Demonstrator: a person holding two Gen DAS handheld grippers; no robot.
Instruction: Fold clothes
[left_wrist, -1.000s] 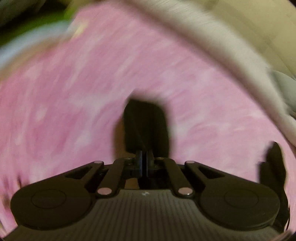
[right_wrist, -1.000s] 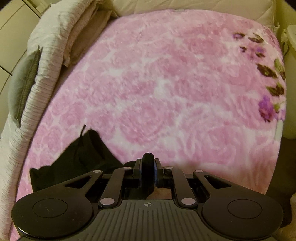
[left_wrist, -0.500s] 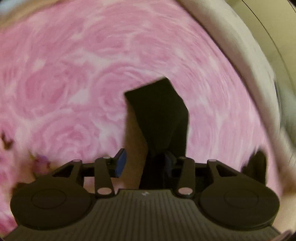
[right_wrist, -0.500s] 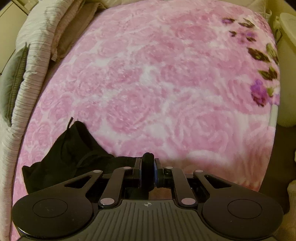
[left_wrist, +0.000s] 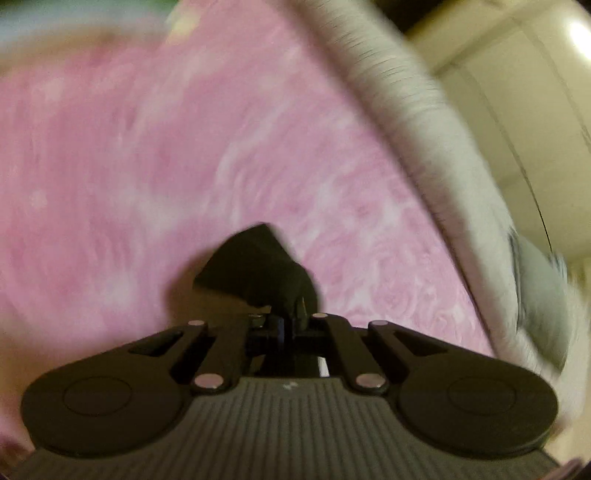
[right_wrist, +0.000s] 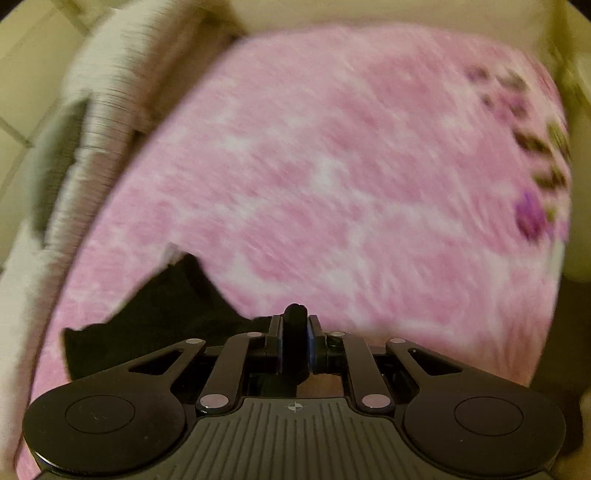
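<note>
Your left claw (left_wrist: 286, 326) is clamped on one black garment (left_wrist: 258, 269), a fold of it rising just ahead of the fingers. Your right claw (right_wrist: 294, 332) is clamped on the same dark cloth (right_wrist: 155, 317), which trails off to its left and lies on the pink rose-print blanket (right_wrist: 351, 166). Beyond, left of that claw, runs one white ribbed quilt (right_wrist: 107, 110) with one grey pillow (right_wrist: 55, 166) beside it. No writing is readable; both views are blurred.
</note>
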